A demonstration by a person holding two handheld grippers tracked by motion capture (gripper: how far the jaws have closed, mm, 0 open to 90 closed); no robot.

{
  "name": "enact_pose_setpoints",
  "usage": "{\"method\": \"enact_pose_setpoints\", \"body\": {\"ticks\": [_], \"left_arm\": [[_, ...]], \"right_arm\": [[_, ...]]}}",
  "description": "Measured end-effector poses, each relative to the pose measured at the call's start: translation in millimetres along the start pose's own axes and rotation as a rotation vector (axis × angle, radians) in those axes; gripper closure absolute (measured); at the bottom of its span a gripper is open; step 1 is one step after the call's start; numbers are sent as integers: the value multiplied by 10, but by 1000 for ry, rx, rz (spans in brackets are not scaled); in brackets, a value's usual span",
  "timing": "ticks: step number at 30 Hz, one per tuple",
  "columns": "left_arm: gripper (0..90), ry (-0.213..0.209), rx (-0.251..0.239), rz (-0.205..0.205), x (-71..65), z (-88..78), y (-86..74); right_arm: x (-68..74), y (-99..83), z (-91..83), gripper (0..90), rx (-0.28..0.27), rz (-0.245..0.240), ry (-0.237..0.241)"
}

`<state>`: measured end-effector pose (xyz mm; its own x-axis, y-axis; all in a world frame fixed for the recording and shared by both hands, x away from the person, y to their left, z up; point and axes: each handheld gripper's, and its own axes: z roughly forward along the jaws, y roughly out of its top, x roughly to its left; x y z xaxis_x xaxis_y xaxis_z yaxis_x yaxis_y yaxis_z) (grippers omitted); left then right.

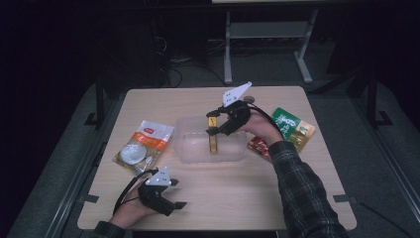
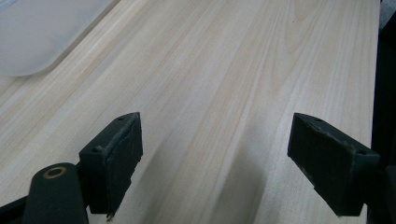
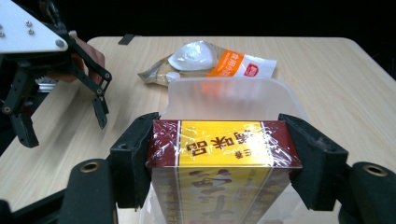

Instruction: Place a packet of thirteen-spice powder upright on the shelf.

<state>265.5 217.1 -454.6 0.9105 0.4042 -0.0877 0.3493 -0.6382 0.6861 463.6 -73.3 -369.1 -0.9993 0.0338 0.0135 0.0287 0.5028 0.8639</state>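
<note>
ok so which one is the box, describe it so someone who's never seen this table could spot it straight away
Start at the translucent plastic tub in the middle of the wooden table. The box is held upright over it between the jaws of the right hand-held gripper. Unlike the soft packets lying flat around the tub, it is a rigid yellow-and-maroon carton wrapped in shiny film.

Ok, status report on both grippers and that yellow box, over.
Right gripper shut on yellow box, over clear bin. Left gripper open, empty, near table. Nothing in the way.
</note>
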Motion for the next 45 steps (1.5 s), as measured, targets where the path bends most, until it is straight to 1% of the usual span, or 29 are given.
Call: {"method": "enact_pose_setpoints", "body": {"ticks": [2, 4, 6, 9, 11, 16, 17, 19, 25, 27, 29, 30, 32, 33, 34, 36, 38, 40, 41, 42, 43, 44, 45], "left_arm": [[176, 1, -2, -1, -2, 0, 1], [176, 1, -3, 1, -3, 2, 0], [176, 2, 3, 8, 1, 0, 2], [176, -1, 2, 6, -3, 2, 3], [176, -1, 3, 6, -3, 2, 3], [176, -2, 4, 5, -3, 1, 3], [176, -3, 4, 5, -4, 1, 2], [176, -3, 10, 11, 0, 0, 3], [176, -3, 11, 10, -1, 3, 2], [175, -3, 10, 10, 1, 4, 2], [172, -4, 5, 2, 0, 5, 2], [167, -5, 5, -2, 0, 5, 3], [164, -15, 2, -9, 4, 2, 6], [157, -23, -3, -19, -1, 2, 10], [147, -27, -6, -25, -4, -1, 16], [135, -30, -10, -32, -8, -5, 22], [132, -28, -12, -30, 1, -9, 21], [130, -25, -12, -28, 12, -11, 19], [130, -26, -10, -28, 15, -12, 21], [130, -25, -11, -25, 19, -11, 23], [130, -25, -8, -21, 27, -10, 25], [131, -28, -5, -18, 36, -8, 26], [131, -30, -3, -16, 40, -5, 27]], "right_arm": [[-9, -19, 27, 318, 9, 2, 0], [-27, -46, 61, 318, 29, 5, 0], [-38, -62, 92, 319, 37, 14, 5], [-41, -74, 122, 318, 46, 19, 10], [-50, -89, 138, 319, 57, 9, 13], [-52, -108, 162, 318, 80, 11, 17], [-60, -116, 170, 318, 85, -3, 18], [-53, -124, 185, 318, 97, 0, 19], [-48, -132, 185, 315, 103, -8, 19], [-45, -132, 175, 309, 110, 3, 18], [-43, -130, 162, 293, 116, 15, 13], [-35, -125, 154, 273, 115, 33, 10], [-30, -111, 133, 247, 110, 55, 9], [-29, -97, 123, 223, 101, 53, 4], [-11, -78, 107, 202, 95, 72, -4], [16, -41, 71, 186, 90, 79, -25], [44, -11, 34, 163, 91, 75, -40], [85, 21, -9, 152, 102, 88, -62], [110, 38, -34, 152, 114, 90, -83], [137, 56, -51, 153, 137, 105, -108], [161, 63, -64, 160, 148, 101, -130], [207, 71, -96, 174, 146, 89, -156], [248, 75, -126, 183, 141, 109, -180]]}}
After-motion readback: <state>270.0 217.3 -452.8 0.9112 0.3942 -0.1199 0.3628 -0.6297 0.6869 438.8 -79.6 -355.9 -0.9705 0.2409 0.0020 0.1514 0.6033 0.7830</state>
